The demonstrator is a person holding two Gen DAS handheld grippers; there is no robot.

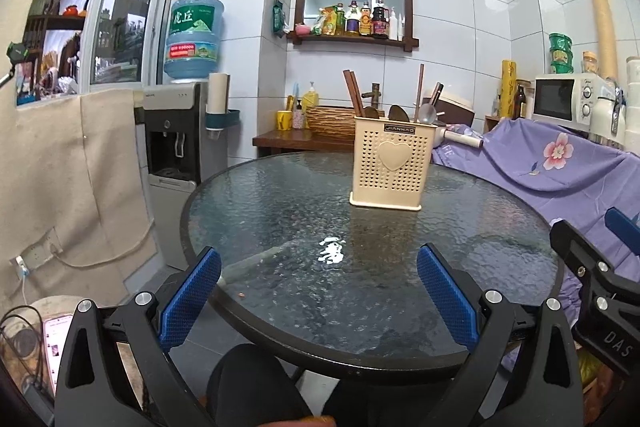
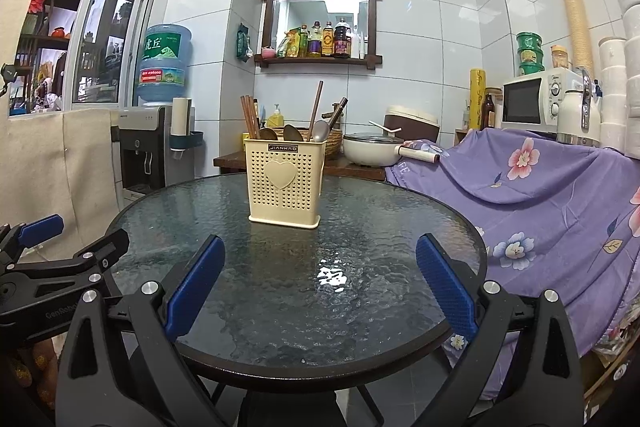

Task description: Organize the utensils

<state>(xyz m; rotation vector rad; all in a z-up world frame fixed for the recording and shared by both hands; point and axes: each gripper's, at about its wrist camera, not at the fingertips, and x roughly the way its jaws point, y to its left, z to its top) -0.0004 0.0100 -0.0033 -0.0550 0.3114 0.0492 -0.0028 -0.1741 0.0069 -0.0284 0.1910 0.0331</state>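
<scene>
Hovering at the near edge of the round glass surface [image 1: 280, 195], the left gripper [image 1: 319, 293] is sitting wide open with nothing between its blue pads. Ahead of it and off to its right, the cream utensil holder [image 1: 392, 163] is standing upright toward the far side of the surface, well apart from both tools. Chopsticks [image 1: 354, 93], spoons [image 1: 426, 115] and a long wooden handle [image 1: 420, 87] are sticking up out of its top, their long axes running roughly vertical and leaning slightly. No loose utensil is showing on the glass, so the sorting is looking largely done. Further right, the right gripper [image 2: 320, 287] is likewise spread open and empty, and the holder [image 2: 285, 183] is lying ahead and slightly to its left. Neither is looking clearly nearer; any reach would be going forward over the glass, then down along those upright handles.
</scene>
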